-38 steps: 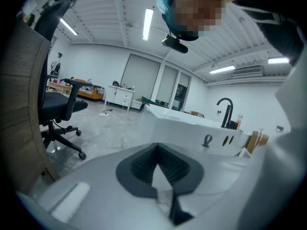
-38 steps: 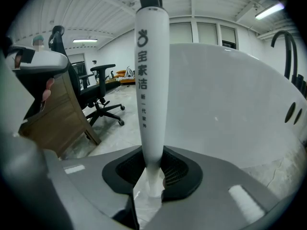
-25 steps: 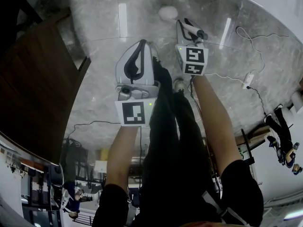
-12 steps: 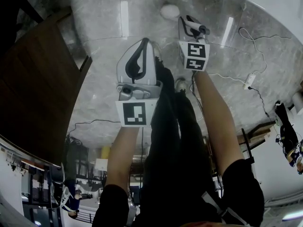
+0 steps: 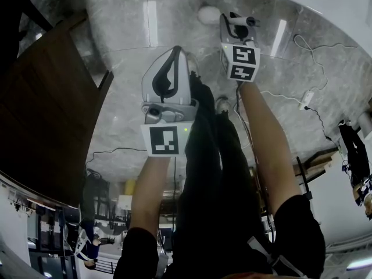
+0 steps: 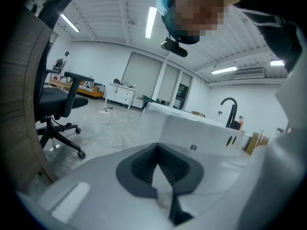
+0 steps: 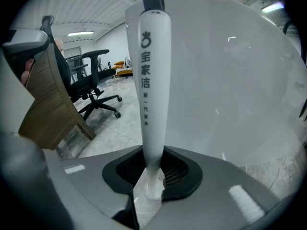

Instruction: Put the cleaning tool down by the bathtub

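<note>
Right gripper view, cleaning tool [image 7: 154, 80] clamped between right tongs [image 7: 152, 176], left tongs [image 6: 158, 164] closed, empty

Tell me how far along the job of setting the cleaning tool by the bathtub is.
Done: the cleaning tool is close to the bathtub wall. In hand: the right tongs grip its white handle; the left tongs hold nothing. Left: set it on the floor beside the tub and let go.
</note>
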`<control>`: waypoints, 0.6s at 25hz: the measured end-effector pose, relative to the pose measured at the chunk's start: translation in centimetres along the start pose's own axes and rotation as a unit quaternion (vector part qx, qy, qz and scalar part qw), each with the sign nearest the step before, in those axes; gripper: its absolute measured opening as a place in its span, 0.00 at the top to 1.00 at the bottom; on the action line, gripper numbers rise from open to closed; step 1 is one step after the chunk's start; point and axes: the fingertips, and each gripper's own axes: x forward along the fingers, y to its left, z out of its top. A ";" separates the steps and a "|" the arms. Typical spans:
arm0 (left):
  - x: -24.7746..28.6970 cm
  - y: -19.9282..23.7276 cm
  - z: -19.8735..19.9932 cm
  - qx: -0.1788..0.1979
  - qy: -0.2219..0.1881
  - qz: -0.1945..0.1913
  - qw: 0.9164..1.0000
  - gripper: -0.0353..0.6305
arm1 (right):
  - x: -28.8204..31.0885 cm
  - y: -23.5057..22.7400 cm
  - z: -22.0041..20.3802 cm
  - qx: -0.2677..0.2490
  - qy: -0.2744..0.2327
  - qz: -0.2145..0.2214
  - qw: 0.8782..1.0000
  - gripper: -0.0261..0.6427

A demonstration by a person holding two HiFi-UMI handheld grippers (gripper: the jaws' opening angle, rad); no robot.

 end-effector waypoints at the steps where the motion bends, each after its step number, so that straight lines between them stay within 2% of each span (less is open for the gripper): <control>1: 0.1 0.1 0.0 0.000 0.001 0.000 1.000 0.94 | 0.1 -0.1 0.1 0.000 0.000 0.000 1.000 0.83; 15: 0.3 0.8 -0.3 -0.005 -0.002 0.003 1.000 0.94 | 1.8 -1.3 1.4 0.022 0.003 -0.007 1.000 0.83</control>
